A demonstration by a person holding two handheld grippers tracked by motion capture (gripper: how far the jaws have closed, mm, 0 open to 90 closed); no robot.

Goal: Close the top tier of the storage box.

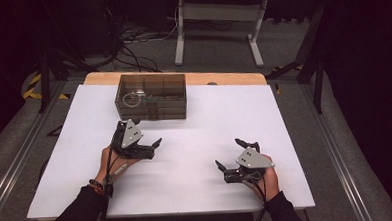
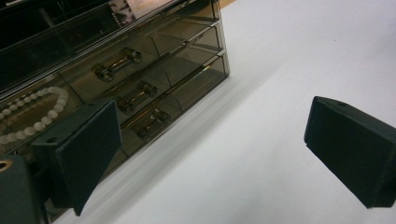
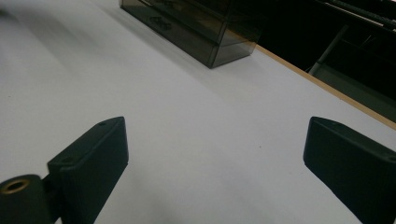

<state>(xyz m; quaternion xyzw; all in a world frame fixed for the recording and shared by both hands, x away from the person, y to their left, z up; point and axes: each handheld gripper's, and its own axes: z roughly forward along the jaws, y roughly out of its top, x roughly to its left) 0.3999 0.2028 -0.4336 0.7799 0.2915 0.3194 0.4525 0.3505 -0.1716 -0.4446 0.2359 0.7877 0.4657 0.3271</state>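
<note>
A smoky see-through drawer box point(image 1: 151, 96) stands at the far left-middle of the white table point(image 1: 224, 119). A pearl necklace point(image 1: 131, 98) lies in its open top. My left gripper point(image 1: 147, 131) hovers just in front of the box, open and holding nothing. In the left gripper view its jaws point(image 2: 210, 149) stand wide apart, facing the box's three drawer handles point(image 2: 135, 97) and the pearls point(image 2: 32, 109). My right gripper point(image 1: 231, 153) is open over the near right of the table. In the right gripper view point(image 3: 215, 163) the box point(image 3: 196, 28) sits far off.
A wooden strip point(image 1: 222, 78) edges the table's far side. Beyond it on the floor are the white legs of another table point(image 1: 181, 36) and a tangle of cables point(image 1: 131, 38). Metal rails point(image 1: 330, 134) run along both sides.
</note>
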